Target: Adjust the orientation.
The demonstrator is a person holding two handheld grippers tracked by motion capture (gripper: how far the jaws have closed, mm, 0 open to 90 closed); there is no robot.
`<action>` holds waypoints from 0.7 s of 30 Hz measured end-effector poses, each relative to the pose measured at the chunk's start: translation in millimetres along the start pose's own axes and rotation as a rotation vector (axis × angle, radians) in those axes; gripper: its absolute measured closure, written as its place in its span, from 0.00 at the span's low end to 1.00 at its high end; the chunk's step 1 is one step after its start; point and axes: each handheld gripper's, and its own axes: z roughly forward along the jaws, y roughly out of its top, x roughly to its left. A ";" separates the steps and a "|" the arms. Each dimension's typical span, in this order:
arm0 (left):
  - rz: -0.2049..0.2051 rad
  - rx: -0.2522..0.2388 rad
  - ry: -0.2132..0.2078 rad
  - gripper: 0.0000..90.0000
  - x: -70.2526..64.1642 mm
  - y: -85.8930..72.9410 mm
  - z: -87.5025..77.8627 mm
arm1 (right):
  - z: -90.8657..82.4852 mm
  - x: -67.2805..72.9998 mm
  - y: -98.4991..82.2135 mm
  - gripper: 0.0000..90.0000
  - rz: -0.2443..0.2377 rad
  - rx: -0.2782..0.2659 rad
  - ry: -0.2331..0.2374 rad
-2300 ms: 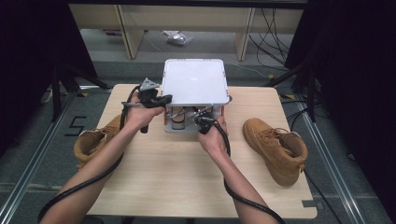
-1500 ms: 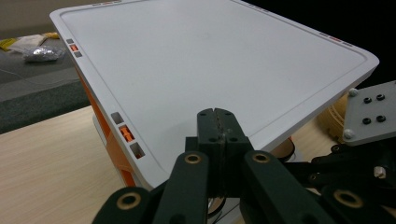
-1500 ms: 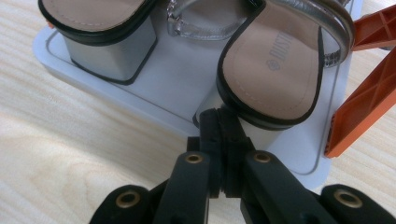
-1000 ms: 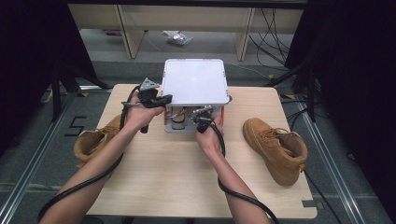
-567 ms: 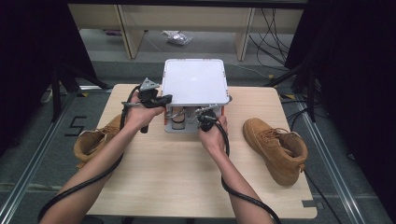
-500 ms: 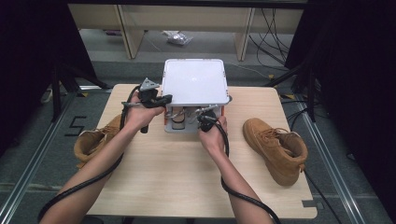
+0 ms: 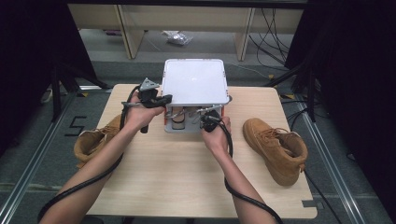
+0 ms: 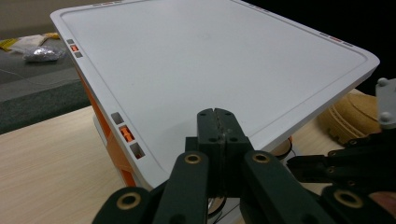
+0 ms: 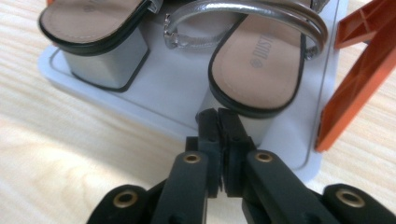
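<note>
Two closed grippers work a white-lidded shoe rack [image 7: 194, 81] at frame centre: left gripper [image 8: 217, 122] sits on the lid's near corner, right gripper [image 9: 218, 120], barely shifted lately, noses the silver sandal's [image 9: 261, 56] heel. Nothing held; extraction hasn't begun.

A lab or test room set up for recording.

Black curtains [image 7: 28, 70] close in both sides of a bare wooden table [image 7: 187, 186]; metal rails [image 7: 28, 172] run along the grey carpet, loose cables [image 7: 275, 28] trail beyond the left gripper [image 7: 161, 100], and a taped mark [image 7: 74, 126] sits on the floor.
</note>
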 end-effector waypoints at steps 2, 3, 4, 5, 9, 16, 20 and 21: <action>-0.004 -0.001 -0.002 0.99 0.1 -0.1 0.0 | -6.6 -3.7 -2.4 0.92 0.023 0.001 0.021; -0.006 -0.002 -0.004 0.99 0.5 -0.2 0.0 | -10.7 -6.2 -4.3 0.90 0.028 0.005 0.031; -0.011 -0.003 -0.004 0.99 0.5 -0.3 0.0 | -13.7 -8.5 -6.5 0.88 0.030 0.007 0.041; -0.012 -0.004 -0.004 0.99 0.5 -0.5 0.0 | -17.2 -10.6 -9.0 0.87 0.030 0.010 0.042; -0.015 -0.004 -0.003 0.99 0.4 -0.3 -0.1 | -32.6 -19.4 -19.7 0.80 0.041 0.012 0.049; -0.012 0.002 0.002 0.98 0.0 1.0 0.2 | -54.8 -33.6 -40.6 0.71 0.044 -0.004 0.058; -0.021 0.008 0.000 0.95 1.2 2.0 -0.1 | -64.6 -36.3 -48.1 0.67 0.046 -0.024 0.059; -0.021 0.008 0.000 0.94 1.2 2.0 -0.1 | -64.6 -36.3 -48.1 0.67 0.046 -0.024 0.059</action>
